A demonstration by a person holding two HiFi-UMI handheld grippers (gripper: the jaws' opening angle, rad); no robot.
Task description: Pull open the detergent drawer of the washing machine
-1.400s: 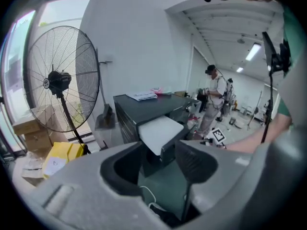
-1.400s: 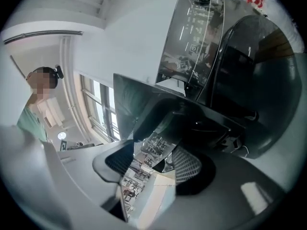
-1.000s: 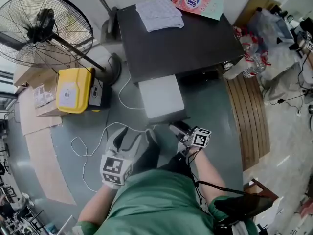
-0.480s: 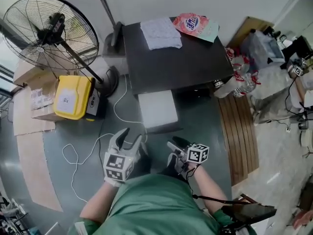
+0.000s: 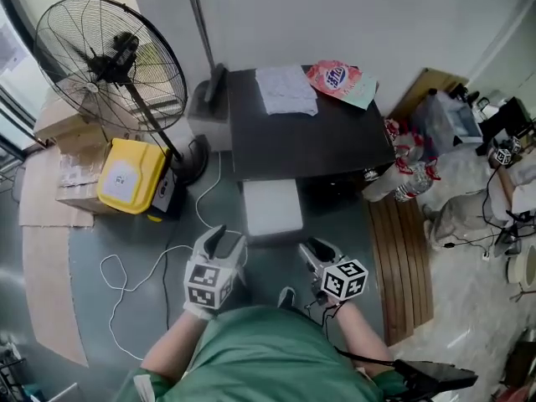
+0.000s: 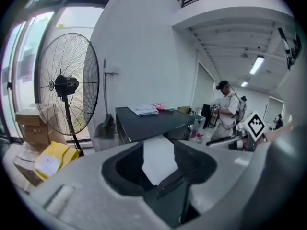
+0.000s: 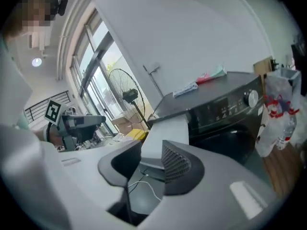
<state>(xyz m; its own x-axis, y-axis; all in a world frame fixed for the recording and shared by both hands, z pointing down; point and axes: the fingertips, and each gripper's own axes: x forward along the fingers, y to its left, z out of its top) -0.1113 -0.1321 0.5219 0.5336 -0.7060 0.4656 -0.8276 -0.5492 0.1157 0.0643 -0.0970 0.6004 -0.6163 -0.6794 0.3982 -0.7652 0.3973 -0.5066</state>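
Grippers both empty: left gripper (image 5: 219, 237) jaws fairly wide, right gripper (image 5: 311, 248) narrower. Both have just been closing, nothing between them. Cable (image 5: 113, 262) loops on the floor at left, so a snag hazard for feet. Drawer (image 5: 272, 208) juts from the washer (image 5: 310, 141) front, looks fully out. Further tug likely unseats it; a knee knock could strain it.

I see a workshop or test hall: a washing machine (image 5: 310, 132) stands on a bare grey floor (image 5: 356, 220), near a big pedestal fan (image 5: 105, 57), cardboard boxes (image 5: 63, 128) and a loose white cable (image 5: 138, 262), with strip lights (image 6: 257, 64) overhead.
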